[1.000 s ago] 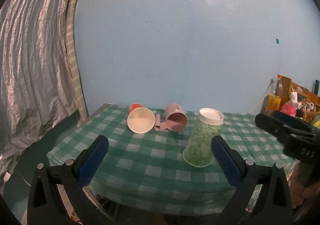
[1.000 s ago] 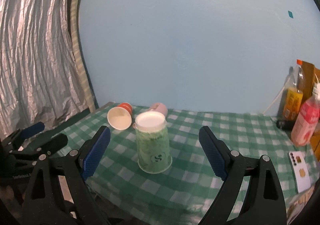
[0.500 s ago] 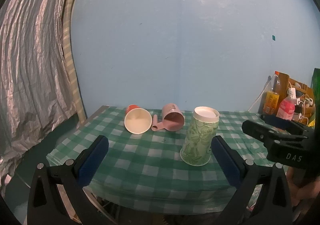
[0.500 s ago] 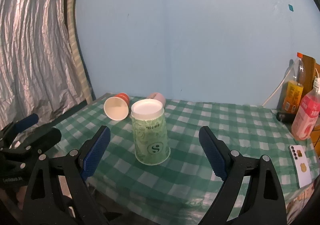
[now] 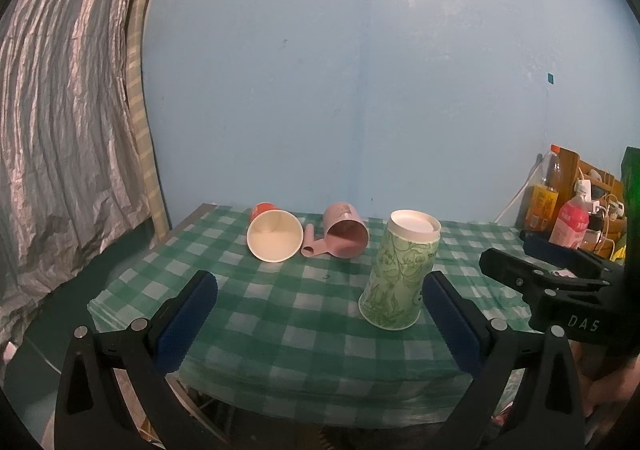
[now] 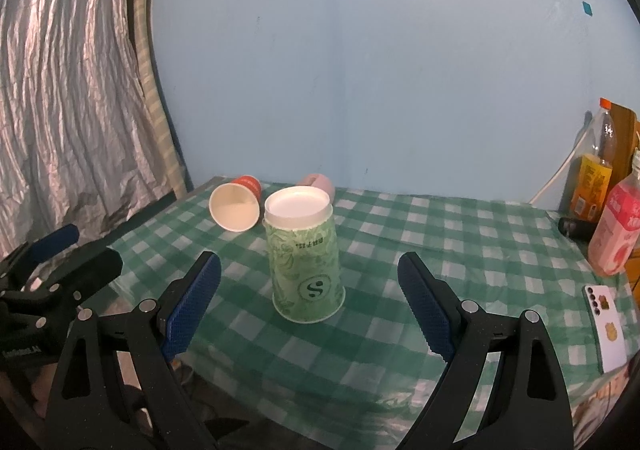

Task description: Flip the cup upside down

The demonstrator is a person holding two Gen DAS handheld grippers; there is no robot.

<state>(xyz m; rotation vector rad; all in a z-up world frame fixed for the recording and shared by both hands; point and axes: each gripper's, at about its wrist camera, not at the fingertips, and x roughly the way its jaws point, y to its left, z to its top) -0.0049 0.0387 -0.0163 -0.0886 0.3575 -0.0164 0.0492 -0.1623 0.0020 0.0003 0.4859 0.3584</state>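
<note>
A green patterned paper cup stands upside down, mouth down, on the green checked tablecloth. An orange paper cup lies on its side behind it, mouth towards me. A pink mug lies on its side beside it. My left gripper is open and empty, near the table's front edge. My right gripper is open and empty, with the green cup ahead between its fingers, apart from them.
Drink bottles and a pink bottle stand at the table's right end. A white phone lies near the right front. A silver curtain hangs at left. A blue wall is behind the table.
Both grippers have drawn back and lowered slightly from the table; the cups appear a little farther off. The cups themselves have not moved.
</note>
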